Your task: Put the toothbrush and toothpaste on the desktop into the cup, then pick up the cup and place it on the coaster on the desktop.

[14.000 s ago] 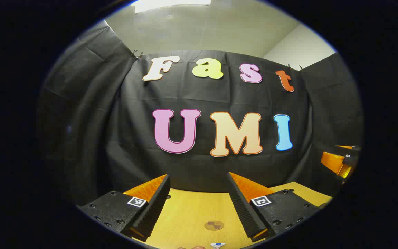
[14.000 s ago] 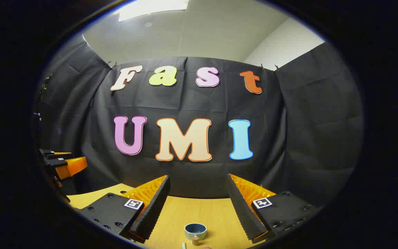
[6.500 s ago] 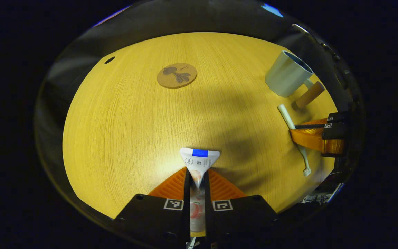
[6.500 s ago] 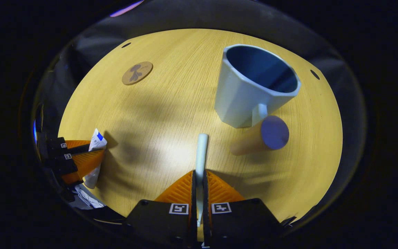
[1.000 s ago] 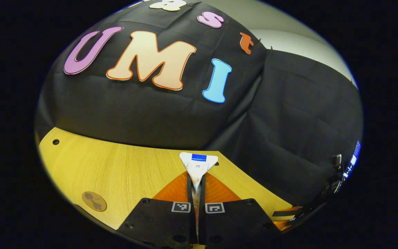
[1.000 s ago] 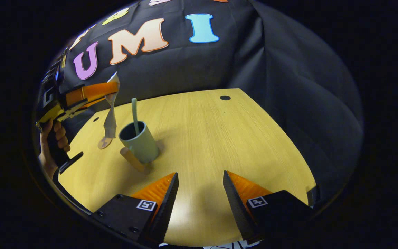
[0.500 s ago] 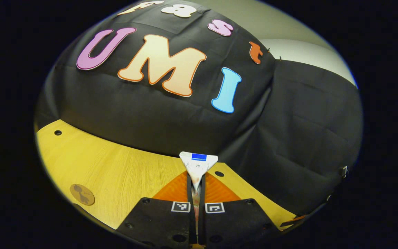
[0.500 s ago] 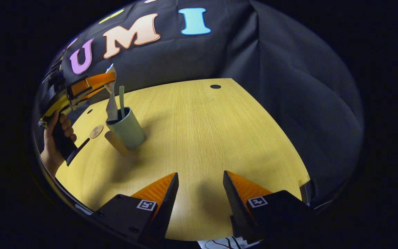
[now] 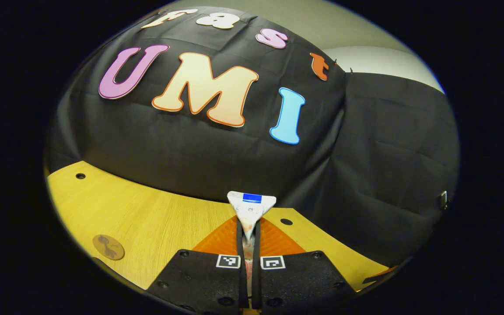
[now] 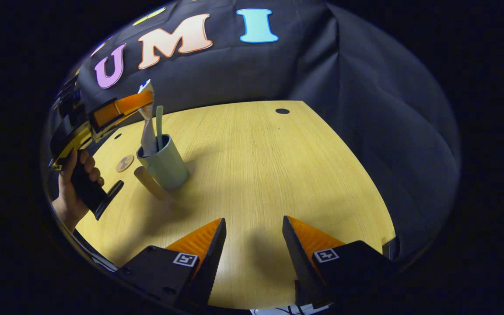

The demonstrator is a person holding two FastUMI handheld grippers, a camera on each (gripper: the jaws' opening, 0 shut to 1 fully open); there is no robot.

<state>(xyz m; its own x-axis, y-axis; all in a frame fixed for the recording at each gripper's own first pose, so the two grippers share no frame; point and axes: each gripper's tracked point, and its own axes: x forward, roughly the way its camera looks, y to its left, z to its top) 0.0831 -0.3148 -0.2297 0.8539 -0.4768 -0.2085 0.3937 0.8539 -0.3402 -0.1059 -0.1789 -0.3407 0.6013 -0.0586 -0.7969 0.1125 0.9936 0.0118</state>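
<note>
Lowered into the cup (image 10: 164, 164), the toothpaste (image 10: 148, 131) stayed clamped in the left tongs (image 10: 140, 103); right tongs (image 10: 252, 245) gaped empty. Snagging could tip it.

Right tongs (image 10: 251, 238): two orange wedge fingers (image 10: 199, 238) with ribbed faces and black serrated inner edges, on black textured blocks with screw heads; each block carries a small square black-and-white marker. Left tongs (image 9: 246, 238): same build, orange ribbed wedges, black blocks with screws, two square markers side by side. From the right gripper view the left tongs show orange fingers, a black-and-yellow body and a black pistol-style handle, with a bare hand (image 10: 70, 192) on it.
</note>
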